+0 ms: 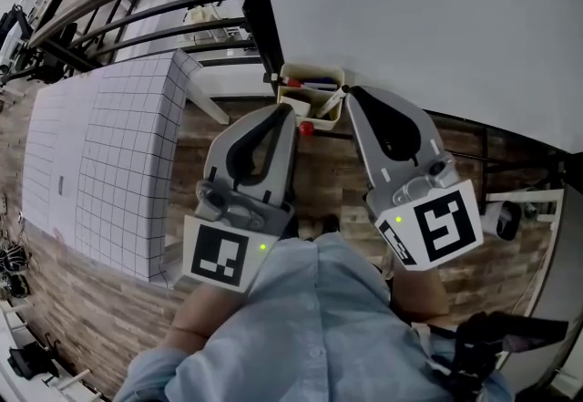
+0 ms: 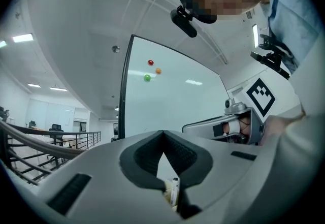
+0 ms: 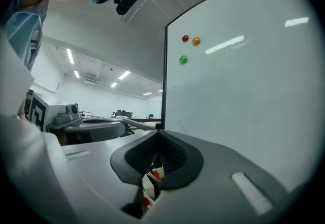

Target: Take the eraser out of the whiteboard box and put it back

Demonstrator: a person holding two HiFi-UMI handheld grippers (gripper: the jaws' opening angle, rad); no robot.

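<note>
The whiteboard (image 1: 410,17) rose just behind the whiteboard box (image 1: 311,99), closing that side. The left gripper (image 1: 286,115) and right gripper (image 1: 352,92) crowded its front. A gridded panel (image 1: 118,154) stood off left, with bare floor (image 1: 323,177) between the grippers.

Place: I think I am working in an office.
Big clue: a large whiteboard (image 3: 244,91).
Far back: an office chair (image 2: 55,130), long ceiling lights (image 3: 71,56).
Floor: wood planks (image 1: 319,174).
</note>
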